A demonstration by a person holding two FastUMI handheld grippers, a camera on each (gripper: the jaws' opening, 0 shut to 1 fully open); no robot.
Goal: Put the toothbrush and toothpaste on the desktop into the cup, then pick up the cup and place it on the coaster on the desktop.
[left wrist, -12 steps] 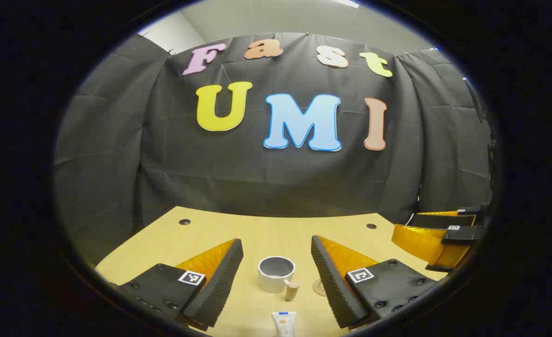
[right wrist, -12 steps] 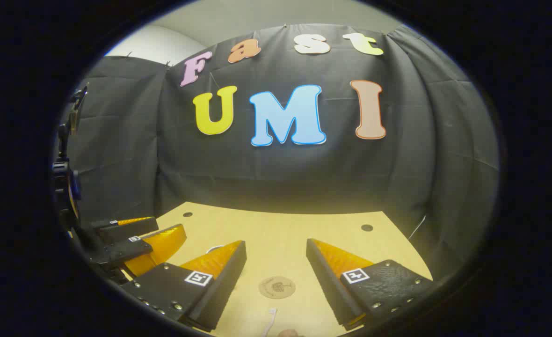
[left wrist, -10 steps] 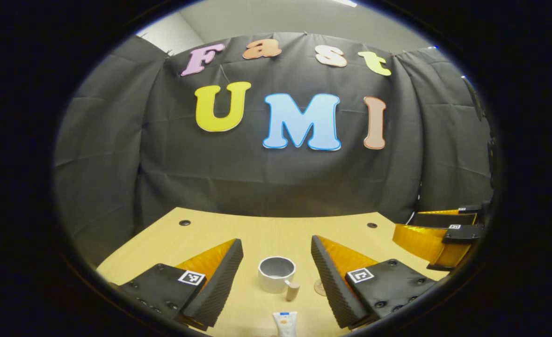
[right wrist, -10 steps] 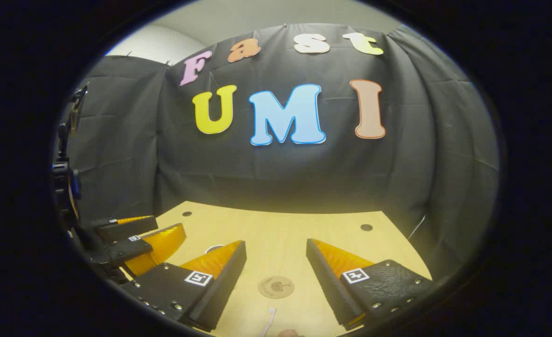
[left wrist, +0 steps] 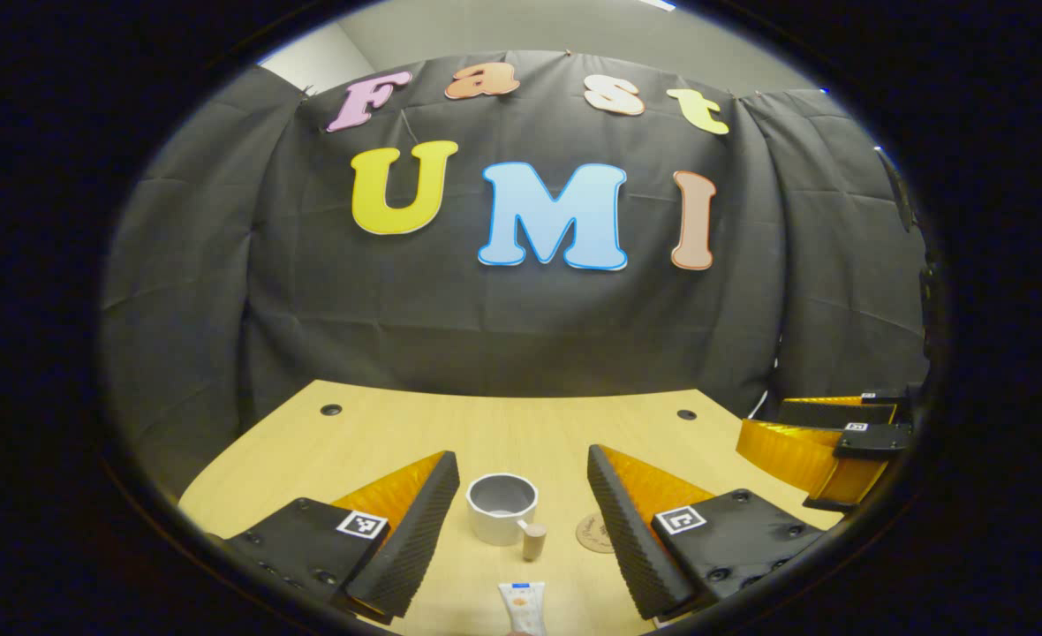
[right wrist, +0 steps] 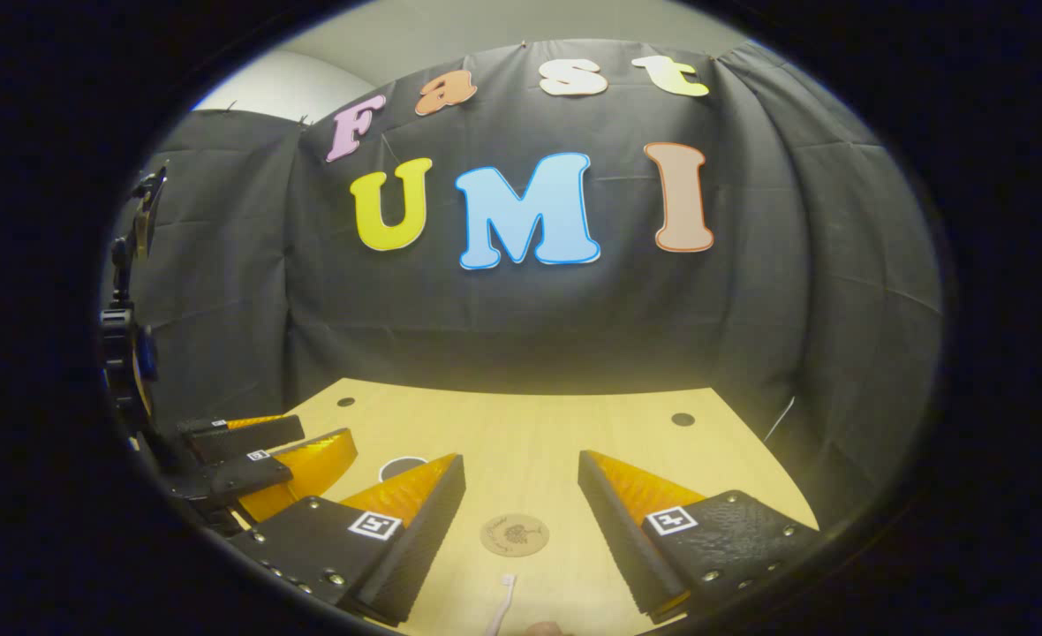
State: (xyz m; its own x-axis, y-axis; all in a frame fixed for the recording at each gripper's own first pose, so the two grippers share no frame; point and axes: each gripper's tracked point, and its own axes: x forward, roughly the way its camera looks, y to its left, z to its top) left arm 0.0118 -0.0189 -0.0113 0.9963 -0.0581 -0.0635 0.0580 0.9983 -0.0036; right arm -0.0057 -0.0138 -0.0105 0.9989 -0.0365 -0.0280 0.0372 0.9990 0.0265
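Your both tools wide open, holding nothing
Left tool [left wrist: 521, 503] frames cup [left wrist: 501, 508] and toothpaste [left wrist: 523, 608]; right tool [right wrist: 521, 503] frames coaster [right wrist: 514, 535], toothbrush [right wrist: 502, 601]

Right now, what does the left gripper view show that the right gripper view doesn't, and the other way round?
Left gripper view: the toothpaste lying at the near edge, and the whole cup with its handle.
Right gripper view: the toothbrush lying just short of the coaster.
Shared: the coaster, the wooden desktop, and the cup, though the right gripper view catches just a bit of its rim.
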